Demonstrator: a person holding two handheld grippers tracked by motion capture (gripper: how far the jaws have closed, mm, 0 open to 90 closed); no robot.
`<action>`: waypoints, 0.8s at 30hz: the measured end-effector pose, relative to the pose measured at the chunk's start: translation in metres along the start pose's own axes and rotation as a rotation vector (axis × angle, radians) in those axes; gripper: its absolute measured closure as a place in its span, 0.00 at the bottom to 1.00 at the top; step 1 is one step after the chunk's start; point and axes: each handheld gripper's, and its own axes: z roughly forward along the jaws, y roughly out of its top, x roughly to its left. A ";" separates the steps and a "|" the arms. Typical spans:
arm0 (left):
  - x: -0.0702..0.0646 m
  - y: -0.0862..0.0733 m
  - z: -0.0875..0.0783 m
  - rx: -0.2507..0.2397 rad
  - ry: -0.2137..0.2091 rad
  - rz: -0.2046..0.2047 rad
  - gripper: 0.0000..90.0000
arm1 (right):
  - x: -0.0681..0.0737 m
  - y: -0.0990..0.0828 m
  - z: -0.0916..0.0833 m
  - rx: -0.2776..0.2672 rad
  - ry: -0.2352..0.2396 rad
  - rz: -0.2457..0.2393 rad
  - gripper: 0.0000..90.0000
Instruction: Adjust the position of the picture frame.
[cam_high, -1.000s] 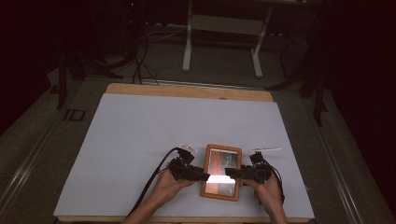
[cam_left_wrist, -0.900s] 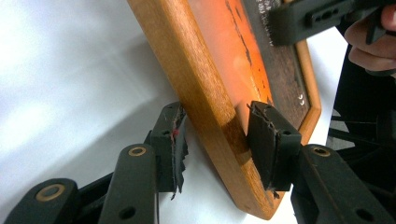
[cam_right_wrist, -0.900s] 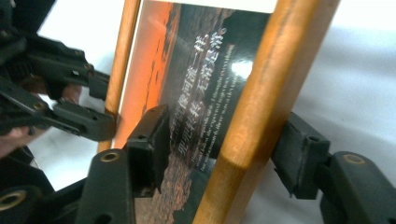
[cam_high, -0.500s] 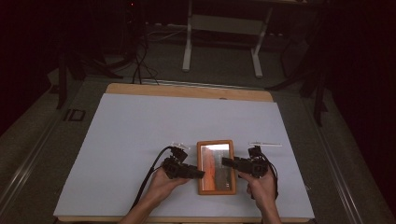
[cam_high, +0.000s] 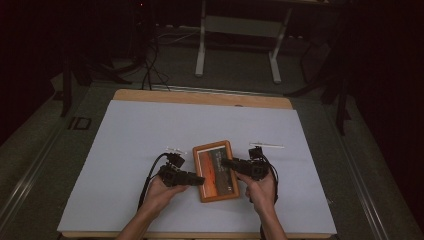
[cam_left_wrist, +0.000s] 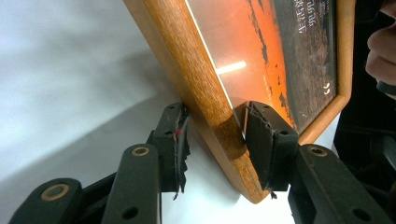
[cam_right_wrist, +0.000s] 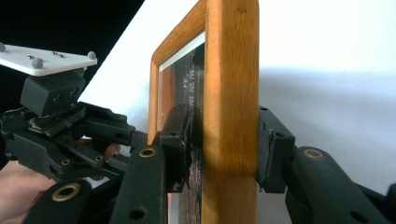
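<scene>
A wooden picture frame (cam_high: 215, 172) with an orange and dark print lies near the table's front edge, its top turned a little to the left. My left gripper (cam_high: 201, 181) is shut on its left rail; in the left gripper view the pads (cam_left_wrist: 261, 140) press both faces of the frame (cam_left_wrist: 280, 56). My right gripper (cam_high: 223, 162) holds the right rail higher up. Its jaws have just been closing with the frame (cam_right_wrist: 231, 70) between them, and both pads (cam_right_wrist: 180, 140) now touch the wood and glass.
A white sheet (cam_high: 150, 130) covers the wooden table (cam_high: 200, 97). Beyond the far edge, a metal stand (cam_high: 237, 45) and cables (cam_high: 147, 65) sit on the dark floor. In the right gripper view the other gripper's white plate (cam_right_wrist: 46, 58) and a hand (cam_right_wrist: 18, 186) are close at left.
The frame has shifted left and slightly away from the front edge, and turned anticlockwise. Both hands moved left with it, and the right gripper went from beside the rail to over it.
</scene>
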 end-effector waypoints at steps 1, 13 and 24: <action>0.002 0.001 -0.002 0.004 0.004 0.002 0.66 | 0.001 0.001 0.003 -0.002 0.001 0.005 0.68; 0.023 0.009 -0.024 -0.055 0.022 -0.043 0.70 | 0.002 -0.002 0.027 0.000 0.024 0.052 0.63; 0.030 0.023 -0.011 -0.008 0.009 -0.068 0.70 | -0.022 -0.012 0.037 0.053 0.018 0.147 0.54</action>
